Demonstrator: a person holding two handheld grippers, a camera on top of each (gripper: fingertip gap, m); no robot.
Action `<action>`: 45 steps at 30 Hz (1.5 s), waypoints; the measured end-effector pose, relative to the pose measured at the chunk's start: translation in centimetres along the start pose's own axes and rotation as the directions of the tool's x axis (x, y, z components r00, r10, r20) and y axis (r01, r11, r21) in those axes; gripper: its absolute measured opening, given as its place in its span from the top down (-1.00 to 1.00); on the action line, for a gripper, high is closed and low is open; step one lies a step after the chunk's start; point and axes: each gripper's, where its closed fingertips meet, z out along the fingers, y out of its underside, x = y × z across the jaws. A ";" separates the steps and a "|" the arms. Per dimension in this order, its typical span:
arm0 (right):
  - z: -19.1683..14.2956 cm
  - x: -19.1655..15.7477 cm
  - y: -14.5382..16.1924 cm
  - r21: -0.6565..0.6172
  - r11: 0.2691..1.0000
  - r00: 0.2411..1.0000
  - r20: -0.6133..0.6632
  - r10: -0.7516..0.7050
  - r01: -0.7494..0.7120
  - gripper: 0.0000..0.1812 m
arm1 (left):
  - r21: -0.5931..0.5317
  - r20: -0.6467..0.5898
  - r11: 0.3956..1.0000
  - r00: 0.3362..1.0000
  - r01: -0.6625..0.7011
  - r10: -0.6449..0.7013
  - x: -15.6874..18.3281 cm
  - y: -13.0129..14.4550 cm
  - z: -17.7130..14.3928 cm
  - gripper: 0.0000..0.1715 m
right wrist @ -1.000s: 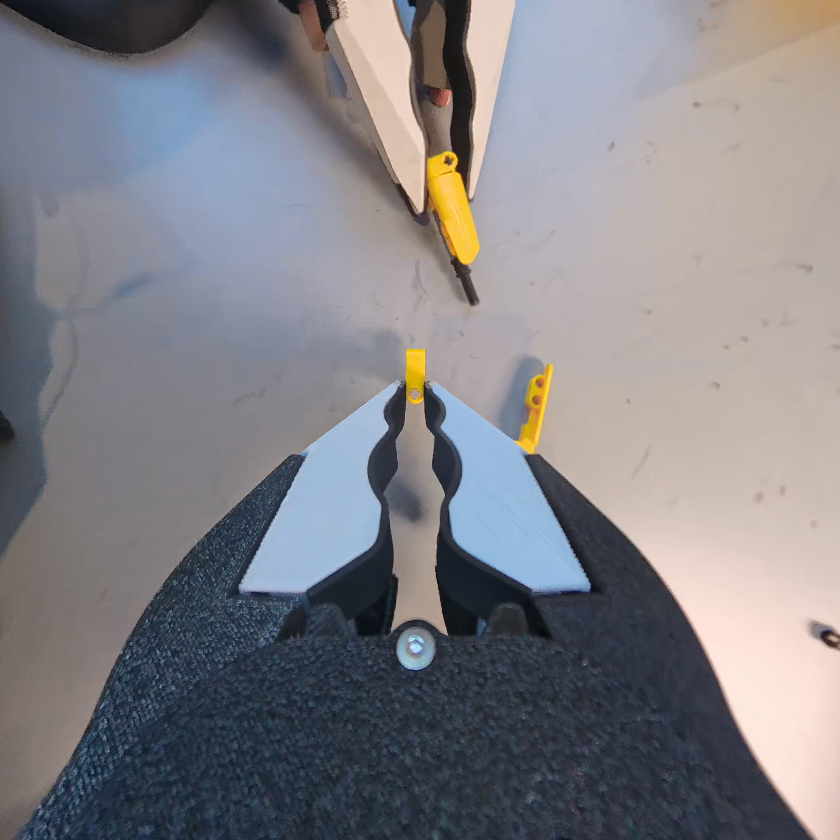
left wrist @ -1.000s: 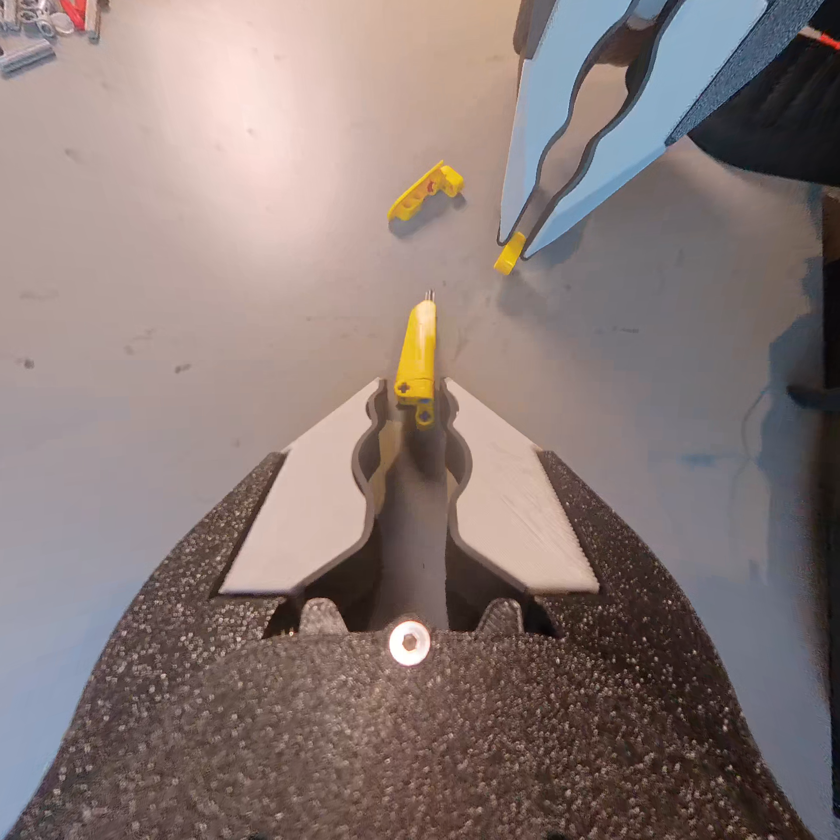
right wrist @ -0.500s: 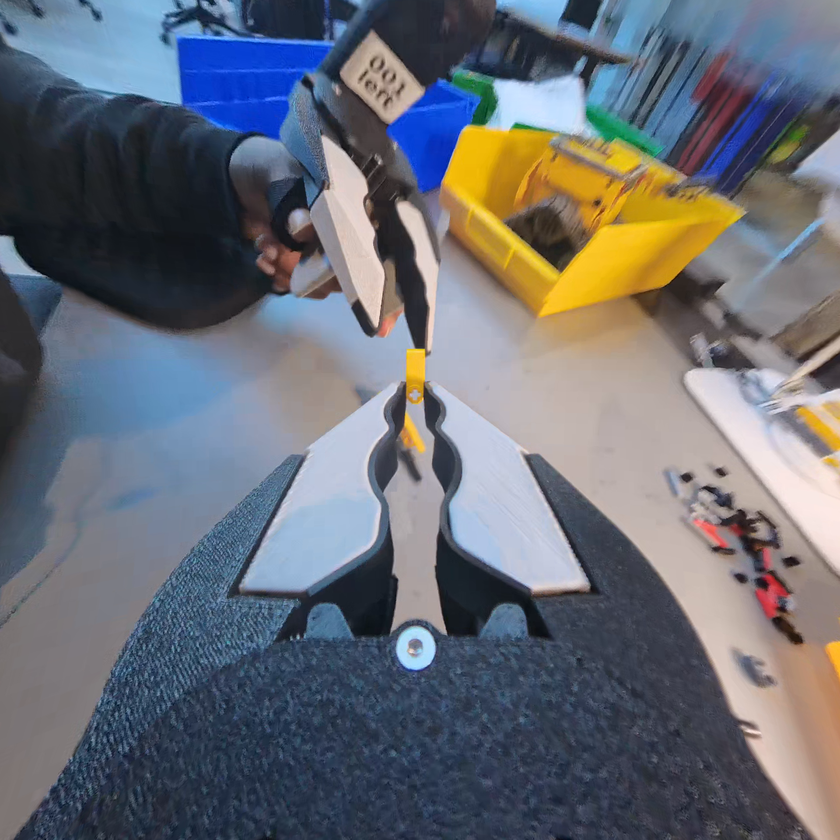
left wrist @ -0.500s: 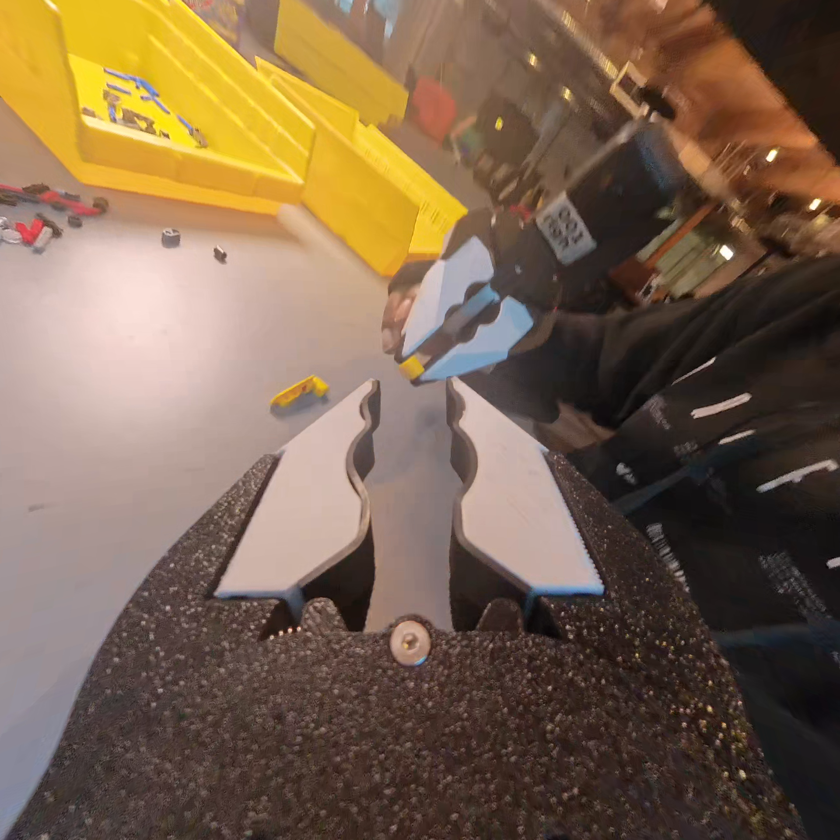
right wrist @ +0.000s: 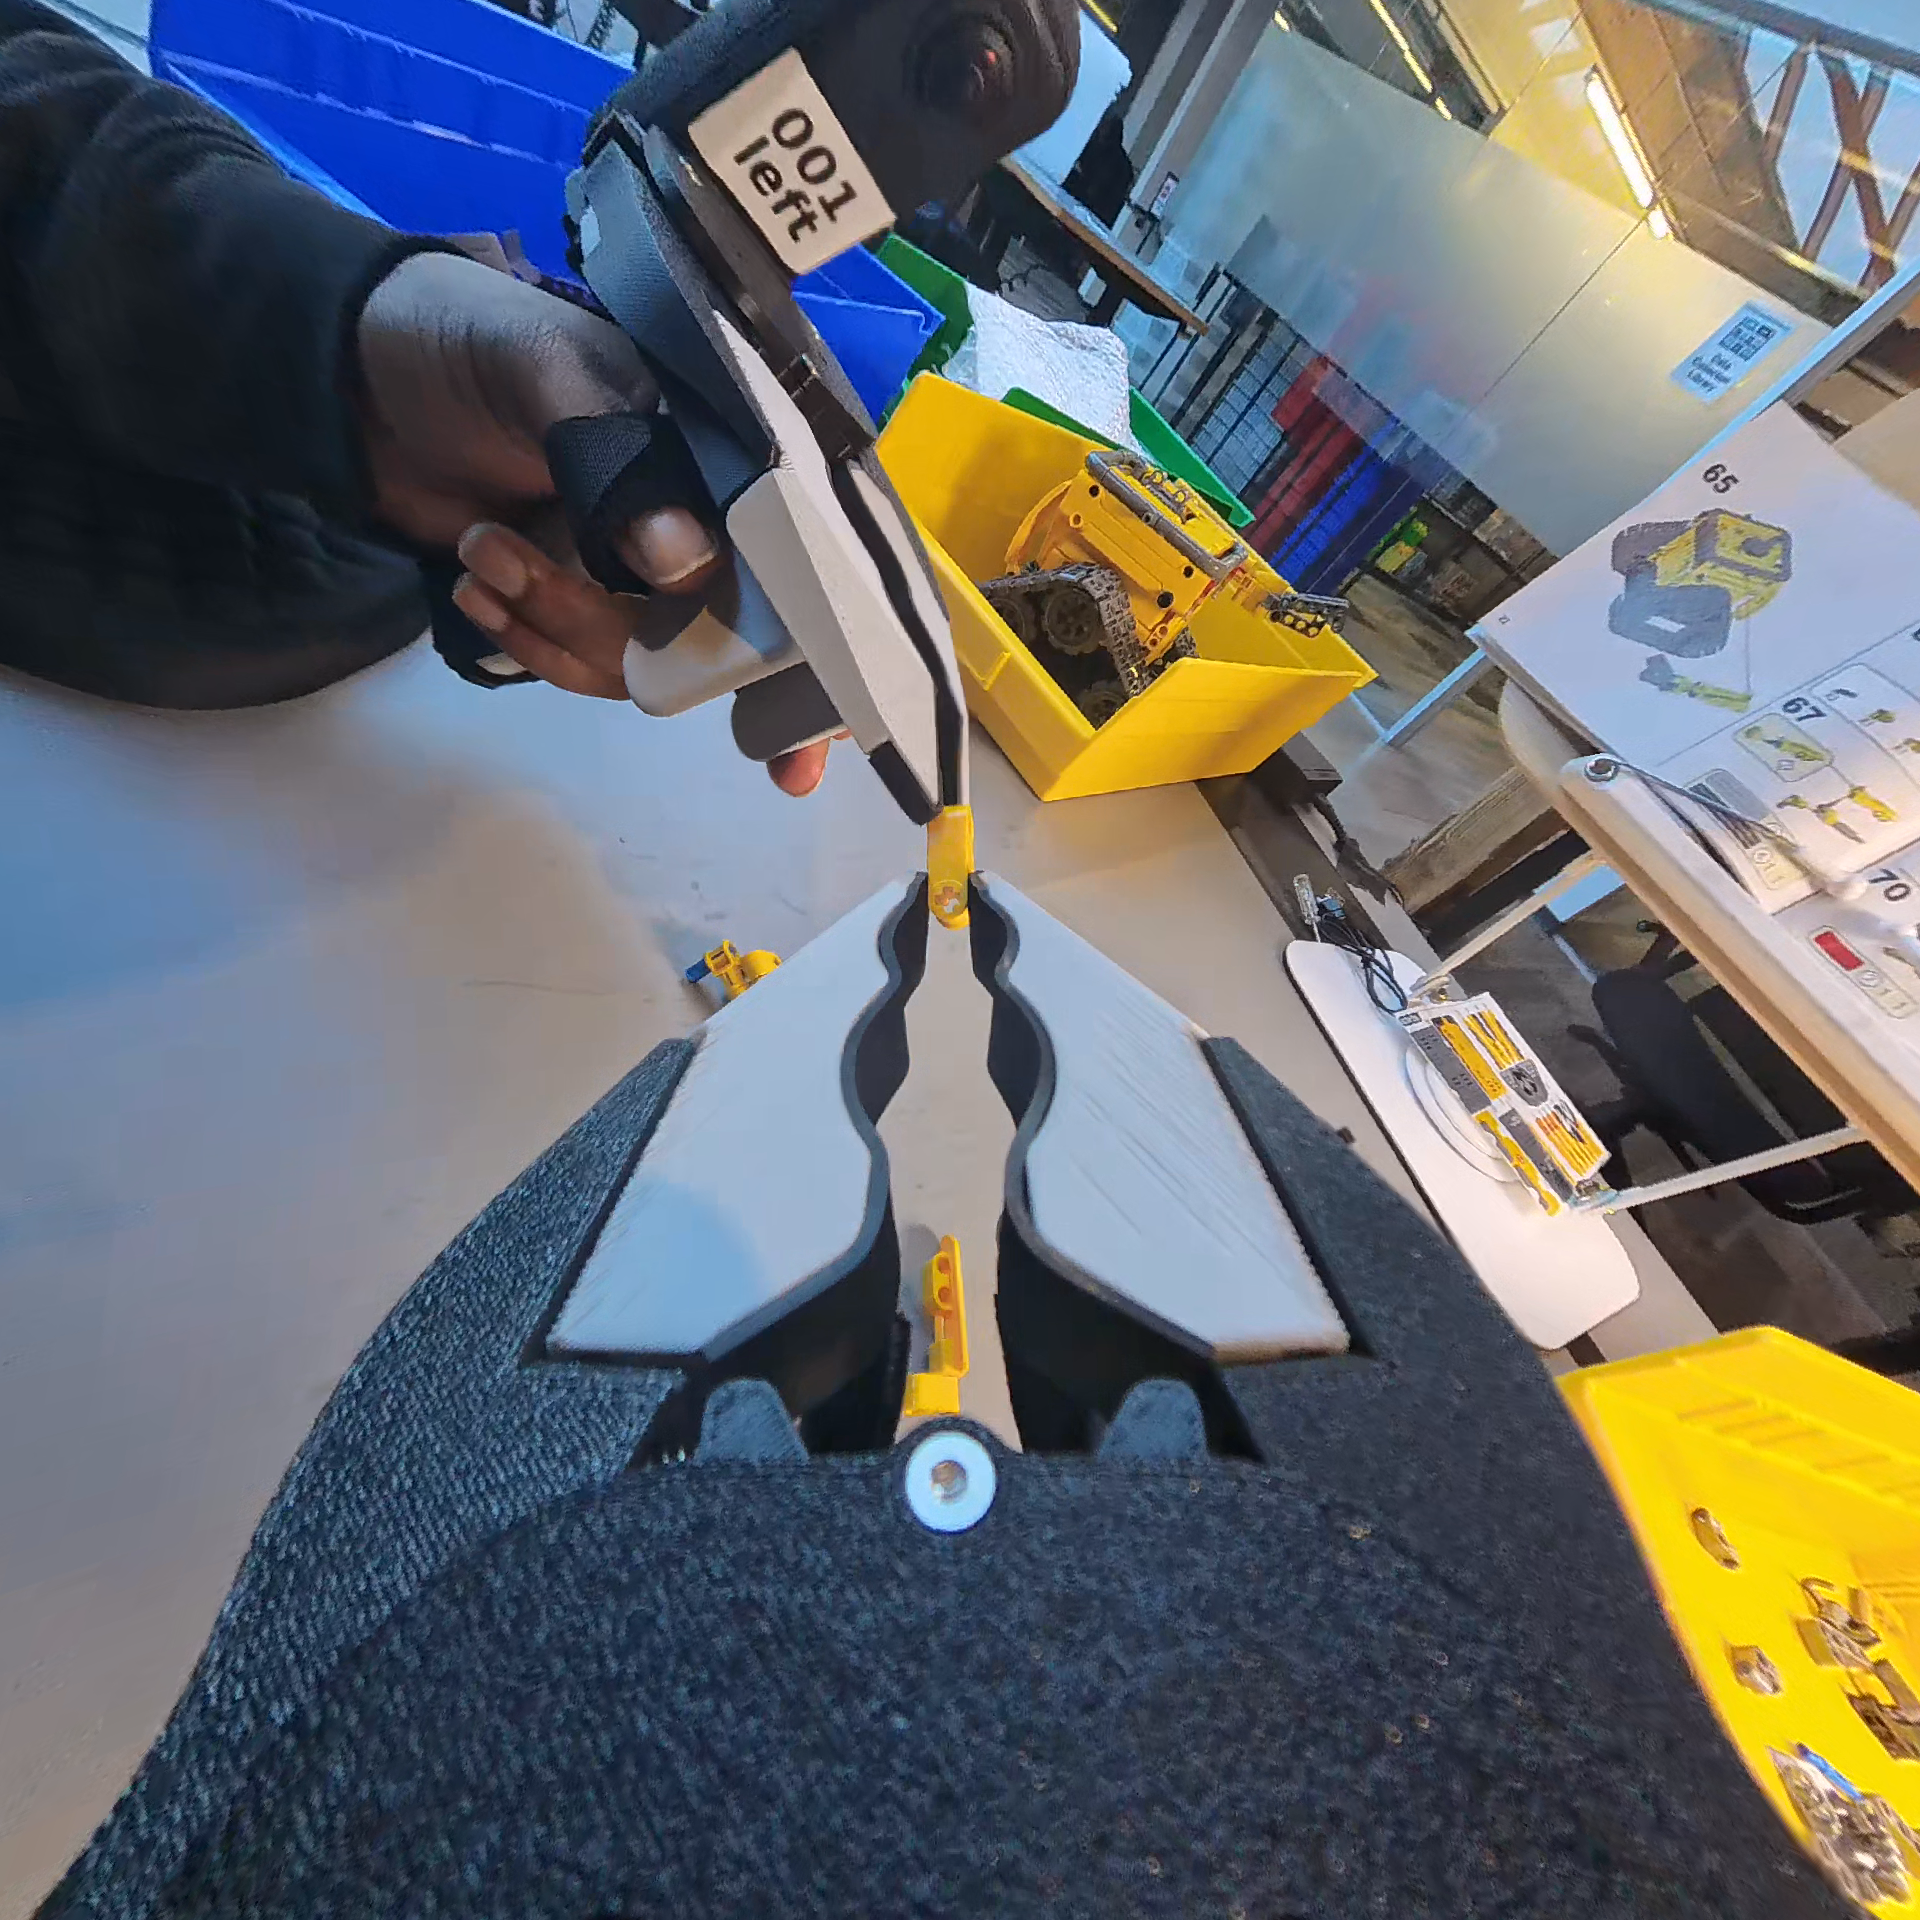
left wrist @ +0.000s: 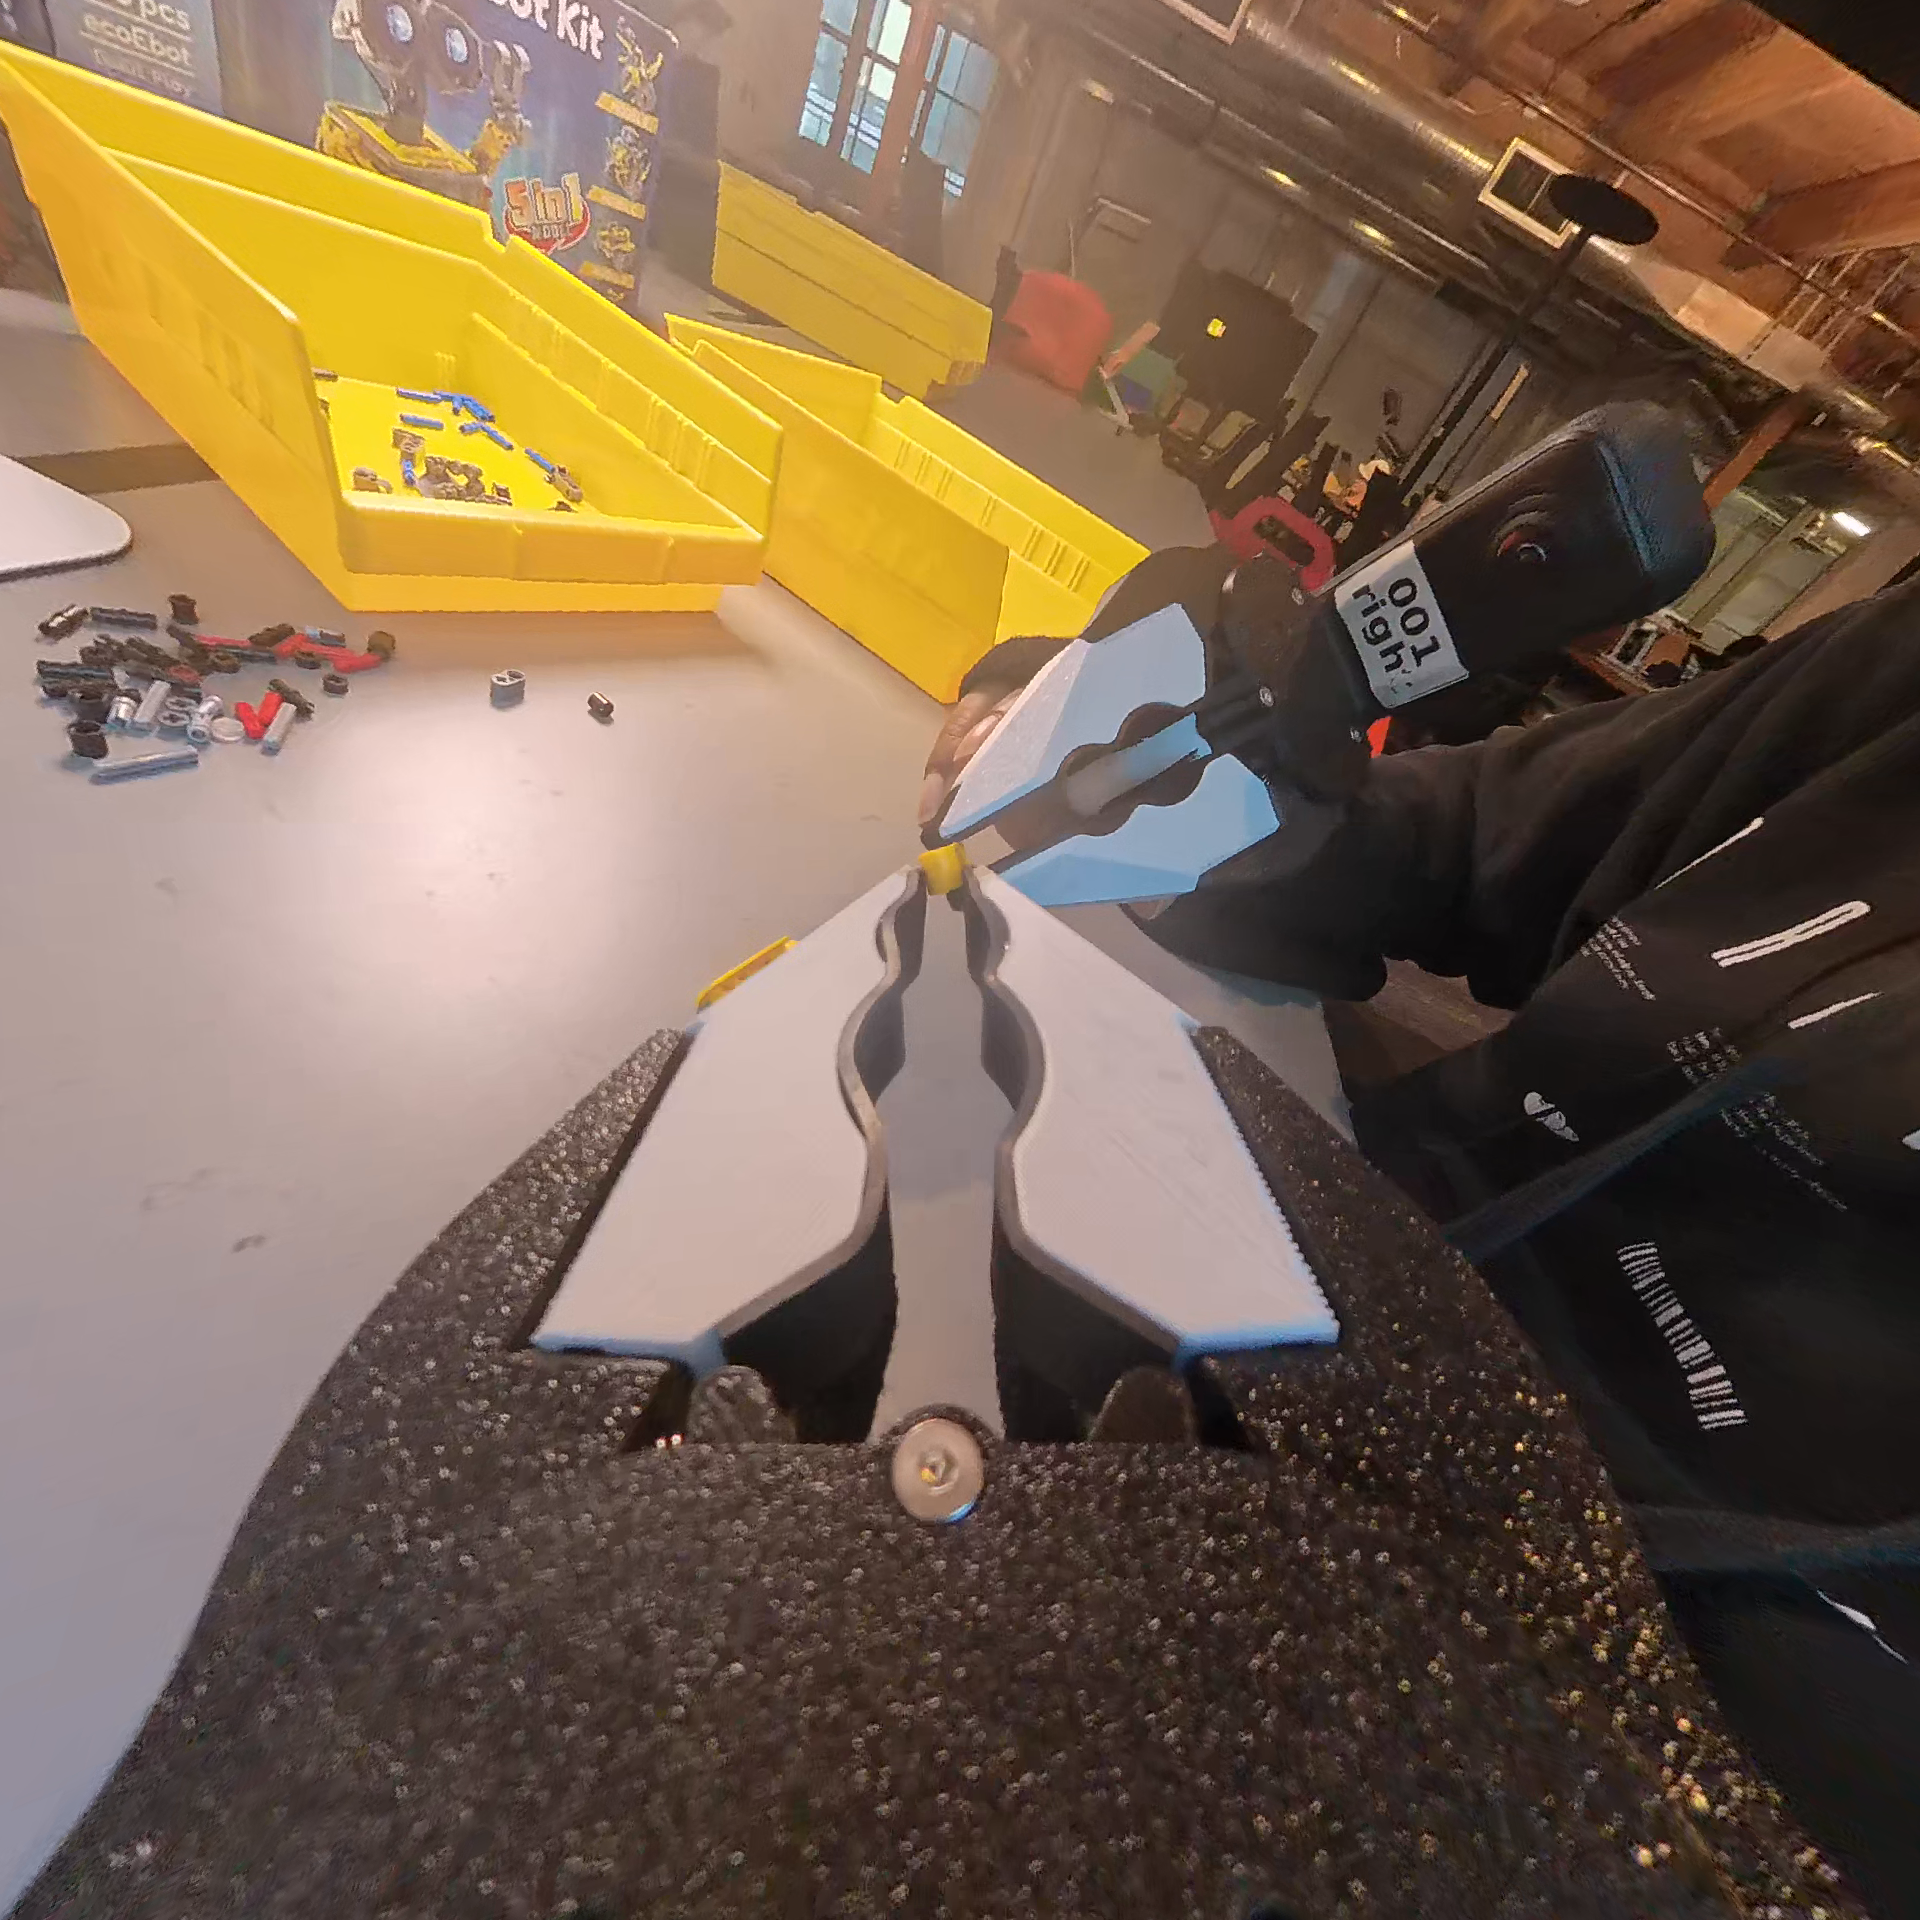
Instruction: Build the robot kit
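Both grippers are raised above the grey table (left wrist: 312, 987) and meet tip to tip. My right gripper (right wrist: 948, 902) is shut on the lower end of a small yellow part (right wrist: 950, 847). My left gripper (left wrist: 943, 885) is shut on the other end of the same part (left wrist: 942, 869). The left gripper shows in the right wrist view (right wrist: 940, 802), held by a hand (right wrist: 499, 468). The right gripper shows in the left wrist view (left wrist: 940, 836). A yellow holed bracket (right wrist: 940, 1320) and a yellow part with a blue bit (right wrist: 732, 966) lie on the table below.
Yellow bins (left wrist: 540, 499) and a heap of small loose parts (left wrist: 177, 686) lie far left. A yellow bin with a tracked model (right wrist: 1122, 644), an instruction booklet (right wrist: 1766, 644), a white pad with a sticker sheet (right wrist: 1496, 1112) and another yellow bin (right wrist: 1766, 1558) are on the right. Less than 4 cm separates the two grippers' tips.
Both grippers rose and tilted up from the table. The left gripper let go of a long yellow piece, opened, then shut on the small yellow part the right gripper holds.
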 end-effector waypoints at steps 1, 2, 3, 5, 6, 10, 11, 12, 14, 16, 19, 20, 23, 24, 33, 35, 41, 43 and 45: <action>-0.1 0.0 -0.1 0.004 1.000 1.000 -0.009 -0.010 0.010 0.92 | 0.005 -0.004 1.000 1.000 -0.002 0.002 0.1 -0.1 0.0 0.93; -0.1 0.1 -0.2 0.008 1.000 0.999 -0.022 -0.029 0.029 0.92 | 0.011 -0.010 1.000 1.000 0.002 -0.002 0.2 -0.2 0.0 0.86; -0.2 0.2 -0.3 0.010 0.998 0.997 -0.044 -0.057 0.057 0.93 | 0.020 -0.019 1.000 1.000 0.015 -0.014 0.3 -0.3 0.0 0.79; -0.3 0.3 -0.6 0.012 0.992 0.989 -0.075 -0.126 0.127 0.92 | 0.029 -0.030 0.999 0.999 0.034 -0.033 0.4 -0.5 0.1 0.88; -0.3 0.2 -0.9 0.017 0.987 0.984 -0.087 -0.156 0.158 0.92 | 0.025 -0.035 0.999 0.999 0.023 -0.022 0.5 -0.4 0.1 0.92; -0.7 -0.5 -1.7 0.081 0.988 0.991 -0.027 -0.128 0.130 0.91 | -0.005 -0.095 0.989 0.985 -0.146 0.145 1.8 -0.3 -0.4 0.93; -0.9 -1.0 -2.1 0.121 0.992 0.998 0.058 -0.034 0.027 0.90 | -0.013 -0.114 0.974 0.968 -0.226 0.223 2.2 -0.2 -0.7 0.93; -1.3 -1.4 -2.3 0.131 0.985 0.981 0.172 0.087 -0.110 0.89 | -0.021 -0.132 0.948 0.941 -0.316 0.311 2.7 0.1 -1.0 0.93; -1.9 -1.9 -2.4 0.075 0.923 0.863 0.390 0.320 -0.376 0.81 | -0.052 -0.164 0.884 0.878 -0.464 0.450 3.6 0.9 -1.2 0.93; -2.4 -2.8 -2.1 -0.044 0.853 0.696 0.556 0.454 -0.521 0.75 | -0.099 -0.202 0.823 0.821 -0.560 0.534 4.1 1.9 -0.9 0.93; -2.6 -4.7 -1.3 -0.169 0.829 0.554 0.671 0.493 -0.533 0.76 | -0.131 -0.237 0.756 0.761 -0.642 0.605 4.7 3.0 -0.3 0.93; -2.5 -5.1 -1.0 -0.181 0.835 0.545 0.682 0.487 -0.520 0.79 | -0.140 -0.244 0.741 0.748 -0.657 0.617 4.9 3.3 -0.2 0.93; -2.6 -6.0 -1.1 -0.173 0.840 0.515 0.721 0.464 -0.514 0.89 | -0.155 -0.240 0.726 0.738 -0.670 0.630 4.8 3.7 -0.1 0.92; -2.5 -5.7 -1.2 -0.151 0.838 0.528 0.714 0.460 -0.525 0.89 | -0.142 -0.211 0.748 0.758 -0.648 0.617 4.5 3.2 -0.1 0.92; -0.9 0.2 -2.3 0.208 0.955 0.963 0.208 0.170 -0.214 0.89 | 0.073 -0.080 0.979 0.978 -0.188 0.193 2.4 -1.9 0.0 0.81; -0.8 0.4 -2.7 0.220 0.967 0.986 0.134 0.102 -0.130 0.89 | 0.069 -0.068 0.978 0.977 -0.195 0.200 2.3 -2.1 0.2 0.90; -0.7 -0.4 -1.8 0.150 0.988 0.987 0.158 0.024 -0.048 0.89 | -0.081 -0.019 0.908 0.911 -0.411 0.411 2.1 -0.6 0.3 0.92; -0.8 -1.2 -1.3 0.108 0.992 0.965 0.259 0.039 -0.069 0.88 | -0.148 -0.030 0.867 0.878 -0.476 0.477 2.1 0.2 0.3 0.92; -0.7 -1.7 -0.7 0.059 0.997 0.949 0.315 0.036 -0.057 0.90 | -0.204 -0.039 0.829 0.850 -0.521 0.525 1.9 1.0 0.5 0.92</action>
